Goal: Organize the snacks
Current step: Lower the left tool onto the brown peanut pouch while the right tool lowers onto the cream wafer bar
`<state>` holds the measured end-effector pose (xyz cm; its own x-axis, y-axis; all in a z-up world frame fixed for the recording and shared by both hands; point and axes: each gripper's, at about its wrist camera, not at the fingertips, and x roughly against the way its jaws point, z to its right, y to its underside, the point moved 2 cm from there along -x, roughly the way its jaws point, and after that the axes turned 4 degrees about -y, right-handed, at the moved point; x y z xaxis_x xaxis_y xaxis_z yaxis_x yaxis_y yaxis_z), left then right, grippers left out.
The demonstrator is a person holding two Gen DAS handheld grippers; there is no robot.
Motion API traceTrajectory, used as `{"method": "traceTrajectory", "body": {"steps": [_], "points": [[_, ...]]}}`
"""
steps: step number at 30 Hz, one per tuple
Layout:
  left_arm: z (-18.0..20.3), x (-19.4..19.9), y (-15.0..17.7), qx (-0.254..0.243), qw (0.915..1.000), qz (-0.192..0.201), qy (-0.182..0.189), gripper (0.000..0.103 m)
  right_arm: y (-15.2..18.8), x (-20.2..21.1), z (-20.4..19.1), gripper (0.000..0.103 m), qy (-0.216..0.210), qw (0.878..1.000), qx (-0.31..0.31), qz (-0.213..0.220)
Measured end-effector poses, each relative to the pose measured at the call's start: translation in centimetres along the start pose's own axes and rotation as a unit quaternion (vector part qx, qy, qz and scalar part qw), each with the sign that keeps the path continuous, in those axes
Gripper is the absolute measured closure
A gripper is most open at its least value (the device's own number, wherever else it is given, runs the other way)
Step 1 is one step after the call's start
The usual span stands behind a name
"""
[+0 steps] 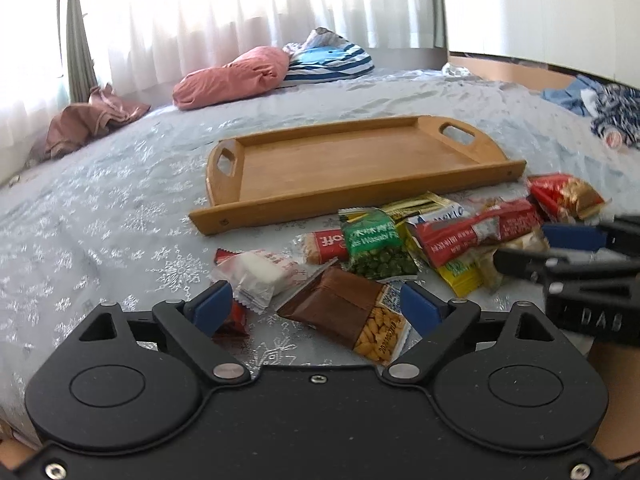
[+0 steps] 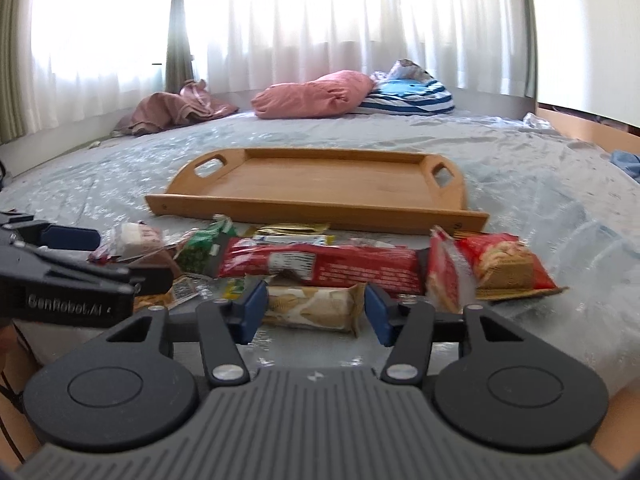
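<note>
I see the left gripper [image 1: 316,304] with blue pads spread wide around a crinkly brown peanut packet [image 1: 352,318], not pressing it. The right gripper [image 2: 314,312] has its pads at either end of a glossy beige biscuit packet [image 2: 314,307]; I cannot tell whether they clamp it. The other foil packets lie heaped on the silvery bedspread [image 1: 100,220] just before the empty rectangular wooden tray [image 2: 320,188].

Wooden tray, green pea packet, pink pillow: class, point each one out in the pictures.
wooden tray [image 1: 340,168]: left wrist view, bare floor of the tray.
green pea packet [image 1: 376,246]: left wrist view, middle of its front.
pink pillow [image 2: 312,96]: right wrist view, middle of the pillow.
</note>
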<state>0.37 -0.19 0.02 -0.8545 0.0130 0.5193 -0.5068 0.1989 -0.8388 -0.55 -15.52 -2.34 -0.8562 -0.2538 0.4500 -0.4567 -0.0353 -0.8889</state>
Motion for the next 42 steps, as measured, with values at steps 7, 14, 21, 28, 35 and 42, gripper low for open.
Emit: {"method": "traceTrajectory", "body": {"steps": [7,14,21,28,35,42], "points": [[1.1,-0.3,0.1,-0.013,0.9999,0.005,0.01,0.013,0.4,0.4,1.3,0.044,0.021,1.0,-0.003,-0.009],[1.9,-0.7,0.2,-0.038,0.9991,0.015,0.013,0.013,0.6,0.4,1.6,0.031,0.02,1.0,-0.01,-0.012],[2.1,-0.7,0.7,-0.056,0.9981,0.019,0.016,0.015,0.4,-0.5,1.2,0.023,0.015,1.0,-0.014,-0.014],[1.4,-0.4,0.5,-0.026,0.9989,0.004,0.04,0.029,0.3,-1.1,0.9,0.019,0.015,1.0,-0.017,-0.018],[1.6,0.5,0.6,-0.027,0.9986,0.003,0.047,0.032,0.3,-1.6,0.4,0.018,0.017,1.0,-0.006,-0.024],[1.5,-0.7,0.5,-0.056,0.9976,0.015,0.038,0.025,0.3,-2.0,0.4,0.018,0.022,0.999,-0.002,-0.029]]}}
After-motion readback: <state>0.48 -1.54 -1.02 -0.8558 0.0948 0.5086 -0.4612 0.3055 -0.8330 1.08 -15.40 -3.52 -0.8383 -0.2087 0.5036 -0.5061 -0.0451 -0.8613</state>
